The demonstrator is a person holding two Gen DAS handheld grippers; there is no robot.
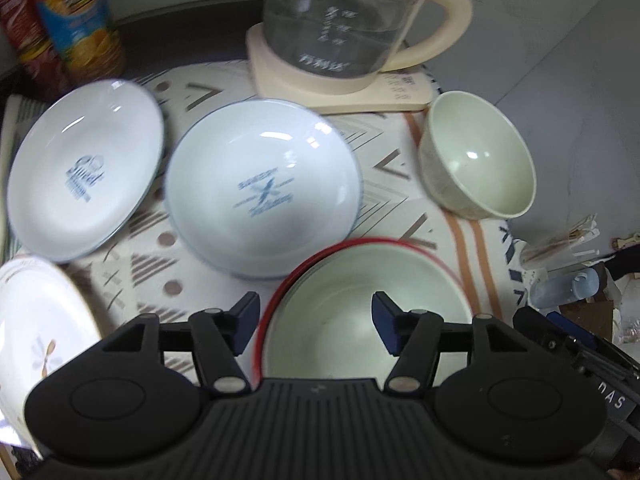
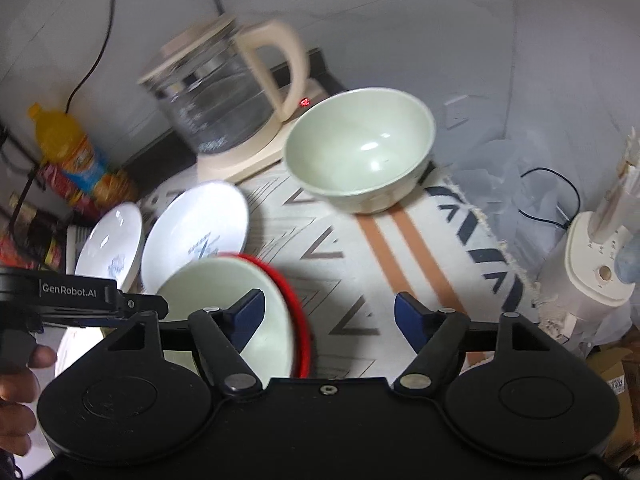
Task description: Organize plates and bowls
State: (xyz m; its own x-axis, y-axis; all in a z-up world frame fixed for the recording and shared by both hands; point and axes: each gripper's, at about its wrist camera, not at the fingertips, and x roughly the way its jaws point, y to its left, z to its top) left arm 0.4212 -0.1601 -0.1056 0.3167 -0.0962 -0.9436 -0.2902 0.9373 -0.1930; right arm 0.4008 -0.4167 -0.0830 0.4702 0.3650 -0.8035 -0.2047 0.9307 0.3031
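A pale green bowl with a red rim [image 1: 360, 312] sat at the near edge of the counter [image 1: 400, 152], on a patterned cloth [image 1: 384, 184]. The left gripper [image 1: 316, 322] hovered directly over it, fingers [image 1: 246, 326] spread wide and holding nothing, one finger outside the red rim and the other above the bowl's hollow. The right gripper [image 2: 330, 320] hung beside the same bowl [image 2: 236, 312], fingers [image 2: 412, 324] also wide and empty, above bare cloth [image 2: 400, 248]. Just behind the bowl lay two white plates printed in blue, one [image 1: 264, 188] at the middle, the other [image 1: 84, 172] toward the left edge. A floral plate [image 1: 40, 340] showed at the near left corner. A second green bowl [image 1: 476, 160] stood apart at the right edge, near a glass kettle [image 1: 344, 20] on its cream base at the counter's far edge. An orange drink bottle [image 1: 76, 20] stood at the far left.
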